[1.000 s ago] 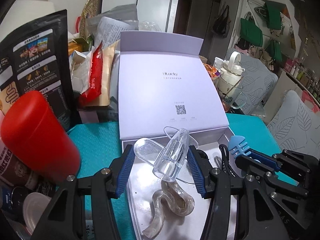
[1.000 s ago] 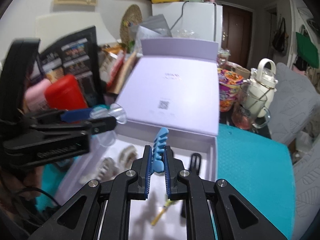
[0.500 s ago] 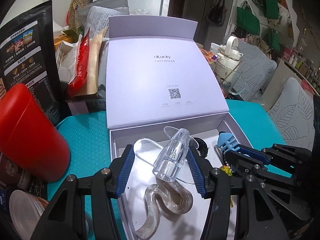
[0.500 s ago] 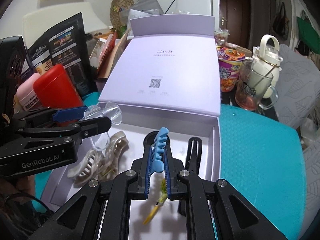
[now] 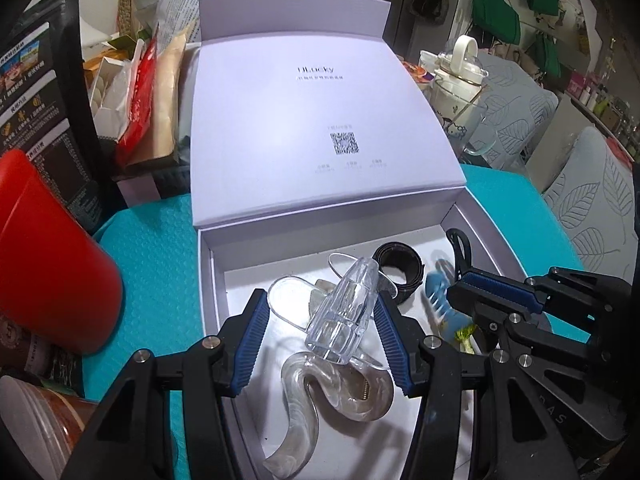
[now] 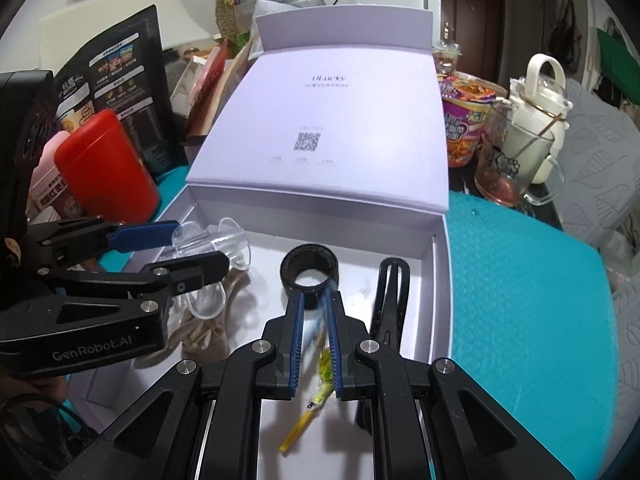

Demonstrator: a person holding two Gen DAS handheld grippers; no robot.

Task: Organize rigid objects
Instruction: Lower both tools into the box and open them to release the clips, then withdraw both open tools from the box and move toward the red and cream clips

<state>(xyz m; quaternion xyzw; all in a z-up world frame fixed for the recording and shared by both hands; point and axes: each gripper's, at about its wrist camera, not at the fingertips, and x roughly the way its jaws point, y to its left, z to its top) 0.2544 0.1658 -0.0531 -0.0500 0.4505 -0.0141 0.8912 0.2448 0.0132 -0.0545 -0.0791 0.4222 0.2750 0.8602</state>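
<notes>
An open lilac box (image 5: pixel 212 280) (image 6: pixel 438 264) lies on the teal mat. My left gripper (image 5: pixel 320 320) (image 6: pixel 188 244) is shut on a clear hair clip (image 5: pixel 346 312) (image 6: pixel 212 240) above the box's left side. My right gripper (image 6: pixel 314 320) (image 5: pixel 460 292) has its jaws slightly parted over the box; a blurred blue hair clip (image 5: pixel 438 296) (image 6: pixel 318 312) drops out from between them. In the box lie a swirled clear clip (image 5: pixel 336 396), a black ring (image 6: pixel 310 270) (image 5: pixel 400 268), a black clip (image 6: pixel 390 300) and a yellow-green pin (image 6: pixel 316 396).
A red canister (image 5: pixel 44 264) (image 6: pixel 108 168) stands left of the box with snack bags (image 5: pixel 148 96) behind. A noodle cup (image 6: pixel 464 124), glass mug (image 6: pixel 516 168) and white kettle (image 6: pixel 540 92) stand at the back right. Teal mat (image 6: pixel 520 300) stretches right.
Both grippers moved down toward the box. My right gripper's jaws parted and the blue clip slipped down out of them. The left keeps its hold on the clear clip.
</notes>
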